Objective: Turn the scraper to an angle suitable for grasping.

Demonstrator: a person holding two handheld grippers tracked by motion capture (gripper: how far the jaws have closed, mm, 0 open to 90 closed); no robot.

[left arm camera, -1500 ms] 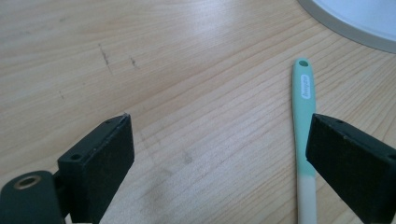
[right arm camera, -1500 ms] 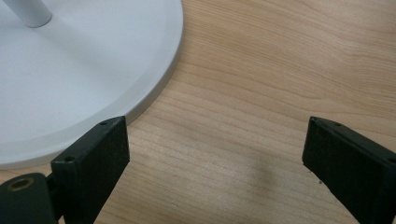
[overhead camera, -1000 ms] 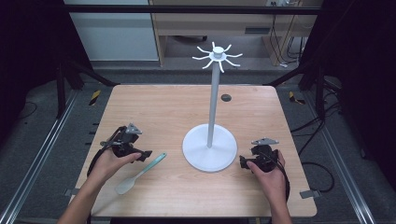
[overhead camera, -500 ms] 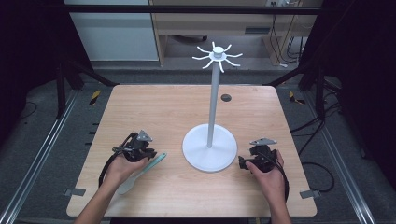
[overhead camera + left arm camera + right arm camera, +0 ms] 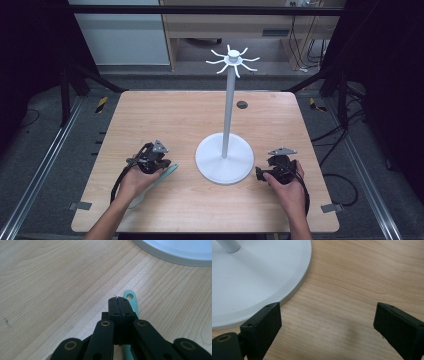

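Leftward activity is the change: since a second ago the left tool (image 5: 159,161) has travelled inward across the tabletop (image 5: 165,115) and now sits over the teal spatula (image 5: 169,172), whereas the right tool (image 5: 263,172) has barely shifted. In the left gripper view the left jaws are pressed together, with the spatula's handle end and hanging hole (image 5: 129,296) lying on the wood just beyond and partly under them; they do not appear to pinch it.

The right tool rests beside the base of the white hook stand (image 5: 224,159) with its jaws spread wide and nothing between them.

The spatula lies flat, near the stand's base but apart from it, its pale blade end toward the person's left forearm.

Judgement: the utensil looks light, with a slim, fairly stiff handle and probably a softer, flexible blade. The smooth surface may slip. Grasp is best taken across the handle's narrow edges, just below the hole, leaving the hole free for a hook.
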